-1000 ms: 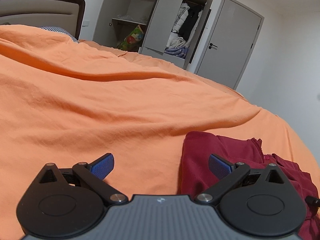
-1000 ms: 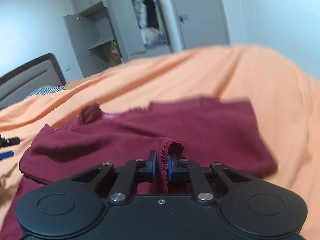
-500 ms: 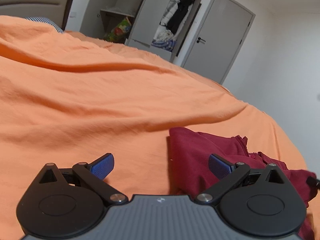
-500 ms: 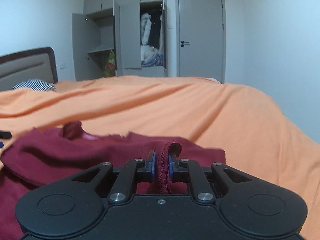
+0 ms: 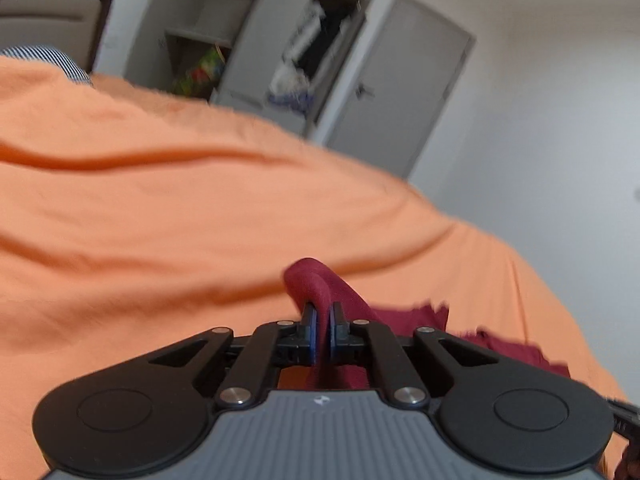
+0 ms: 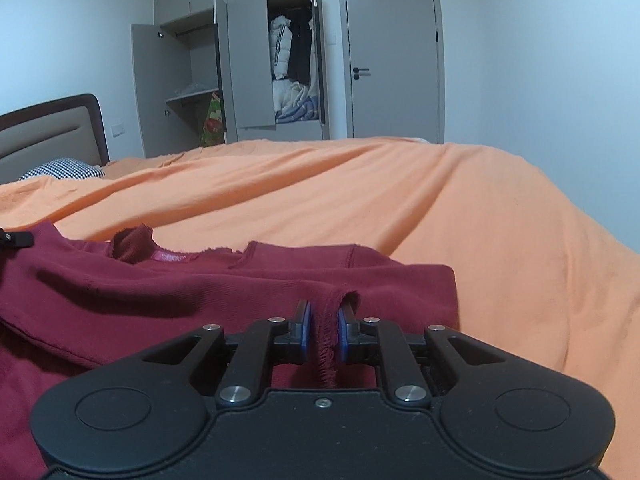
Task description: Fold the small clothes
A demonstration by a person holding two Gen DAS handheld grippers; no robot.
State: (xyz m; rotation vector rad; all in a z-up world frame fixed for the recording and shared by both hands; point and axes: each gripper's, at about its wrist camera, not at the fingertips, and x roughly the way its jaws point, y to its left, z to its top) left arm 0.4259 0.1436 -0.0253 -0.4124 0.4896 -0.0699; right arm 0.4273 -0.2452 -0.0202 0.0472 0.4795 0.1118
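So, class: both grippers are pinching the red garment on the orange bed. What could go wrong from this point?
1. The right gripper pinches only a thin frayed hem of the red garment; it may slip out when pulled.
2. The left gripper clamps a rolled bunch of cloth, so the fold may come out uneven.
3. Dragging the garment could pull more wrinkles into the already rumpled orange bedspread.

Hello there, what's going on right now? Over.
Left gripper and right gripper both shut on dark red knit garment. Garment on orange bedsheet. Nothing in the way.
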